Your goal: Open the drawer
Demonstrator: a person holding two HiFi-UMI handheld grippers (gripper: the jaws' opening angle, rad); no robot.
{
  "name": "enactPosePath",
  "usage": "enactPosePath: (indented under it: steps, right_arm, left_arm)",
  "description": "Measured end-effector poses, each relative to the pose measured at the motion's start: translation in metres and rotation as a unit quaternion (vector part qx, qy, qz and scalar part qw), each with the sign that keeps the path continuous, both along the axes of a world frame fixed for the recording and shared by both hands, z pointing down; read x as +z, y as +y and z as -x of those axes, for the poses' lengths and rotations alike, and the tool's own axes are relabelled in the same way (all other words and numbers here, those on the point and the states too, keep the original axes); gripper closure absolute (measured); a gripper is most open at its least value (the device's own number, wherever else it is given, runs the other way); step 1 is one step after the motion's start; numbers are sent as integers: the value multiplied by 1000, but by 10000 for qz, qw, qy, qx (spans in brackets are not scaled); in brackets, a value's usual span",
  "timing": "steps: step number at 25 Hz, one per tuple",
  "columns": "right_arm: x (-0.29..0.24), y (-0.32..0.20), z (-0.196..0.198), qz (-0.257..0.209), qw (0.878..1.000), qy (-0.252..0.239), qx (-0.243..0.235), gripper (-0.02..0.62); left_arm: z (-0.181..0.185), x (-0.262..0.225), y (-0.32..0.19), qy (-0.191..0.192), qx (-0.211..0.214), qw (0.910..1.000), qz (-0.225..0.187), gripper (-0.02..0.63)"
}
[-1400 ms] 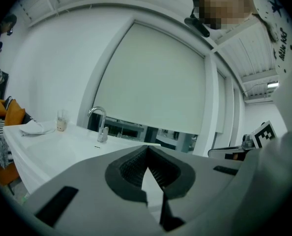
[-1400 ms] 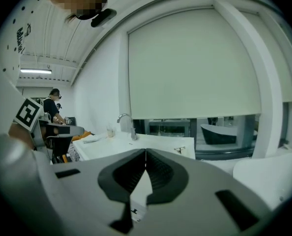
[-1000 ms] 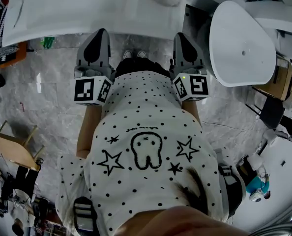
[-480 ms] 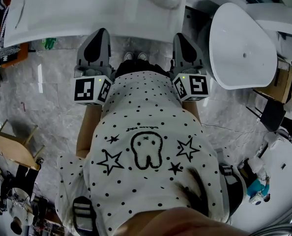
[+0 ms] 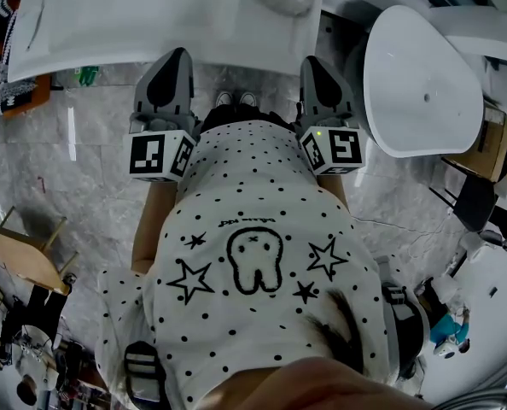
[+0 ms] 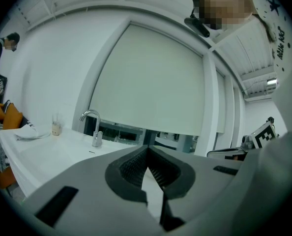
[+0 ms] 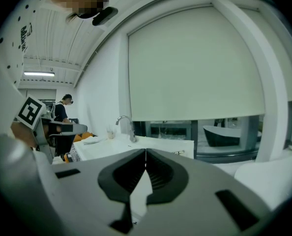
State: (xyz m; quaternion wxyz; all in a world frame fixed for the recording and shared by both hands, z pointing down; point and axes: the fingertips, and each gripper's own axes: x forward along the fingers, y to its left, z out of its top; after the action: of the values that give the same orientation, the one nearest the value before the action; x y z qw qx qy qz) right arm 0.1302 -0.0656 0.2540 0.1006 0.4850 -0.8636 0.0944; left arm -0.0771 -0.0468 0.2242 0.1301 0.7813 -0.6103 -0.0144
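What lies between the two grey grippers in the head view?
In the head view, the person's white black-dotted shirt fills the gap, with two white shoe tips on grey marble floor.

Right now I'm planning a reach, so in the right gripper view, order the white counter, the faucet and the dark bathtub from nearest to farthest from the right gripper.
1. White counter, just ahead of the right gripper, below centre.
2. Faucet, at the counter's back, left of centre.
3. Dark bathtub, far beyond the counter, right side.
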Motion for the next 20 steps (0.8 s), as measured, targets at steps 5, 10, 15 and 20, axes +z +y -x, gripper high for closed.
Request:
enactPosePath:
  steps: [5, 10, 15, 20]
  right_arm:
    - [-1, -2, -1, -25, 10000, -3, 38, 581]
    - [-2, -2, -1, -58, 10000, -16, 48, 581]
    - [-2, -3, 0, -91, 10000, 3, 17, 581]
    - [-2, -3, 1, -95, 10000, -7, 3, 581]
  left_arm:
    - [-1, -1, -2, 8, 11, 10000, -25, 603]
    - [-1, -3, -3, 6, 9, 10000, -62, 603]
    - [-2, -2, -4, 25, 11, 10000, -78, 603]
    - [-2, -2, -4, 27, 6, 10000, -67, 603]
